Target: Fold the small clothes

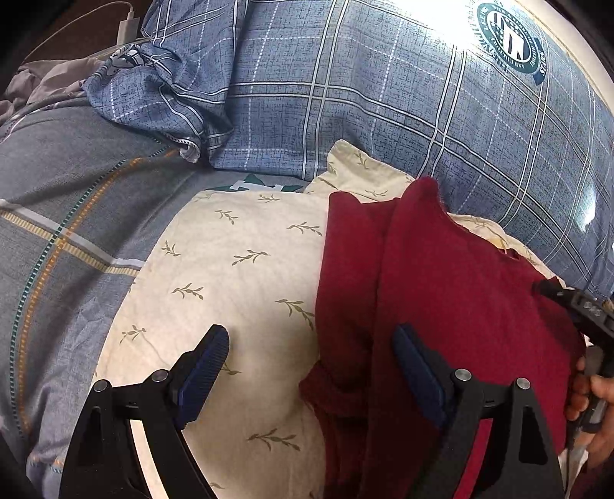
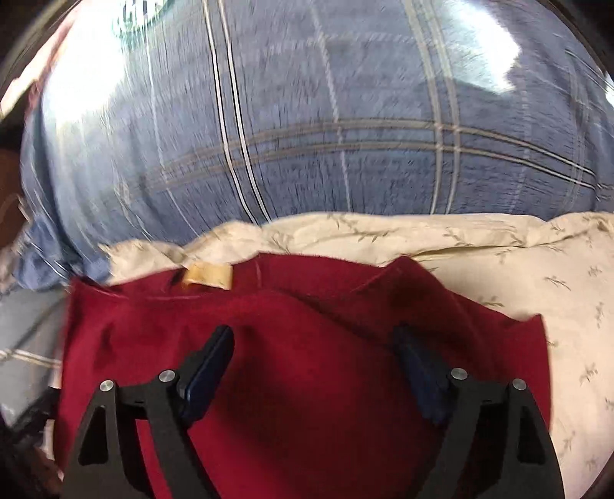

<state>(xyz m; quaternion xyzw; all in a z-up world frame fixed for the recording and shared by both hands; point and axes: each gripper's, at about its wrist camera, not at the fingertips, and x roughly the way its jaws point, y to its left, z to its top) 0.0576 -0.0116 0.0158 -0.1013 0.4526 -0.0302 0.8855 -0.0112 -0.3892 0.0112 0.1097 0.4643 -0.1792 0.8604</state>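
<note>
A dark red garment [image 1: 453, 307] lies partly folded on a cream leaf-print cloth [image 1: 238, 276]. My left gripper [image 1: 311, 345] is open and empty, above the garment's left edge, one finger over the cream cloth and one over the red fabric. In the right wrist view the red garment [image 2: 307, 345] shows a tan neck label [image 2: 209, 275] at its far edge. My right gripper [image 2: 314, 345] is open and empty, just above the garment's middle. The right gripper's black body shows at the right edge of the left wrist view [image 1: 587, 307], held by a hand.
A blue plaid pillow [image 1: 383, 96] with a round green emblem [image 1: 510, 38] lies behind the cloth, also in the right wrist view [image 2: 326, 134]. A grey striped bedsheet [image 1: 57, 230] spreads left. A white charger and cable [image 1: 128, 27] lie far left.
</note>
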